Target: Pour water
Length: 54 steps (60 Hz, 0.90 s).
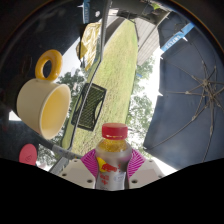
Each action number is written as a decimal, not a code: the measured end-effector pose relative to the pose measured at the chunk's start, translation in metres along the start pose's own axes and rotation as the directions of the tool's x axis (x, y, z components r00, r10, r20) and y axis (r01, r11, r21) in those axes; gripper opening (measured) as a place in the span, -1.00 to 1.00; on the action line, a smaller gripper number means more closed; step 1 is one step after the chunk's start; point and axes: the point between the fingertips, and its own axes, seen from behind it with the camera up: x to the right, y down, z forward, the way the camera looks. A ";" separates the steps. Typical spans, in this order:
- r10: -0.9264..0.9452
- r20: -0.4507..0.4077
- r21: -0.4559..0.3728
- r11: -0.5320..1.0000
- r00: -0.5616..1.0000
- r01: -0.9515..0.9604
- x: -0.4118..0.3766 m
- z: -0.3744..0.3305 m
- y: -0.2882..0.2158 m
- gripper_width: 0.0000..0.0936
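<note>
Outdoor lawn beyond; hand-held gripper (113, 172) clamps upright bottle (113, 155), yellow cup (43, 105) tipped sideways.

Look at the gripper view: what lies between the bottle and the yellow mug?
Nothing stands between them. The bottle, held in the claw, and the yellow mug are separated only by open background in the gripper view.

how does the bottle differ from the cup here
The bottle stands upright between the tool fingers, whose pads press its sides; the cup sits apart, beyond and to the left, tilted with its mouth showing. The bottle is narrow with a red cap and printed label; the cup is wide, plain cream, open, with a yellow ring handle. Both hold liquid.
</note>
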 end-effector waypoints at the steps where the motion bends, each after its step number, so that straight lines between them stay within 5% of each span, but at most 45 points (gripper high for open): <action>1: 0.114 -0.012 -0.007 0.993 0.993 -0.114 0.009 -0.001 0.005 -0.31; 5: 0.553 -0.080 -0.045 0.829 0.829 -0.558 0.036 -0.005 0.027 -0.30; 10: 0.913 -0.085 -0.039 0.396 0.398 -0.917 0.039 0.006 0.051 -0.30; 16: 0.984 -0.071 -0.078 -0.166 -0.161 -0.983 0.005 -0.007 0.050 -0.30; 20: 0.940 -0.074 -0.114 -0.339 -0.332 -0.934 -0.017 -0.030 0.048 -0.30; 38: 0.942 -0.063 -0.252 -0.334 -0.329 -0.908 -0.116 -0.035 0.046 -0.30; 49: 0.948 -0.051 -0.210 -0.318 -0.315 -0.924 -0.109 -0.038 0.042 -0.24; 54: 0.948 -0.042 -0.215 -0.316 -0.314 -0.924 -0.109 -0.038 0.044 -0.03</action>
